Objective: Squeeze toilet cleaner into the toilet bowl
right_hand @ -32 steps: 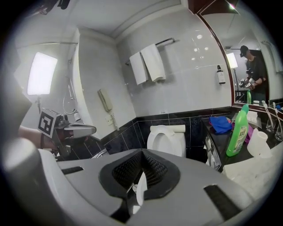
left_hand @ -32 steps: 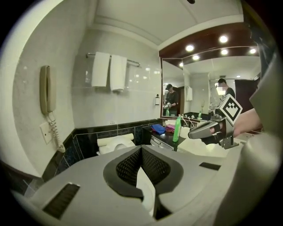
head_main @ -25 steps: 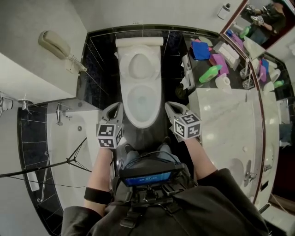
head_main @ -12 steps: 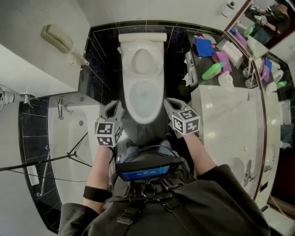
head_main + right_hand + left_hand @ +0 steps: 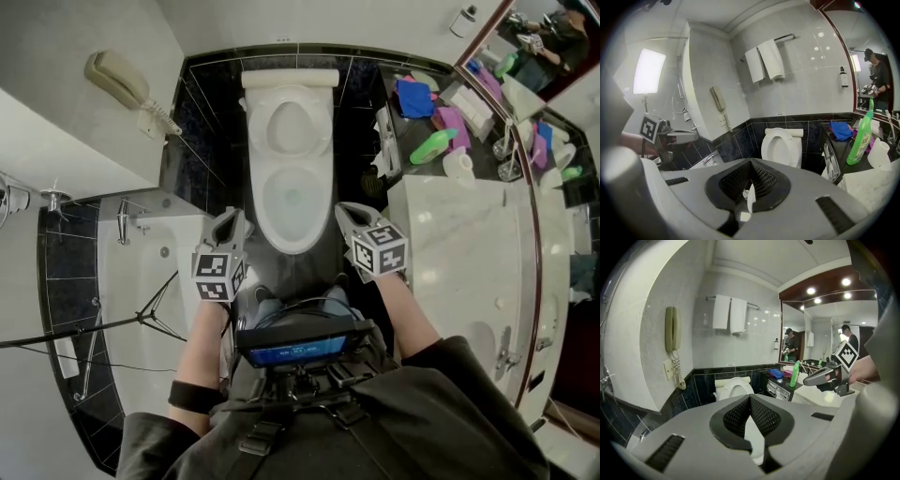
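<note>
The white toilet [image 5: 289,178] stands ahead with its lid up and its bowl open. The green toilet cleaner bottle [image 5: 429,146] stands on the dark shelf to the toilet's right, upright in the right gripper view [image 5: 861,136]. My left gripper [image 5: 228,230] hovers by the bowl's front left and is shut with nothing in it. At the bowl's front right, my right gripper [image 5: 352,222] is also shut and empty. Neither gripper touches the toilet or the bottle. The left gripper view shows the toilet [image 5: 733,389], the bottle [image 5: 794,374] and the right gripper [image 5: 820,377].
A wall phone [image 5: 122,94] hangs at the left above the bathtub [image 5: 141,281]. The marble vanity [image 5: 459,253] fills the right side. A blue cloth [image 5: 412,97] and a paper roll [image 5: 457,161] lie near the bottle. Towels [image 5: 764,61] hang above the toilet.
Only the head view has shifted a little. Both grippers keep their places on either side of the bowl's front and stay shut.
</note>
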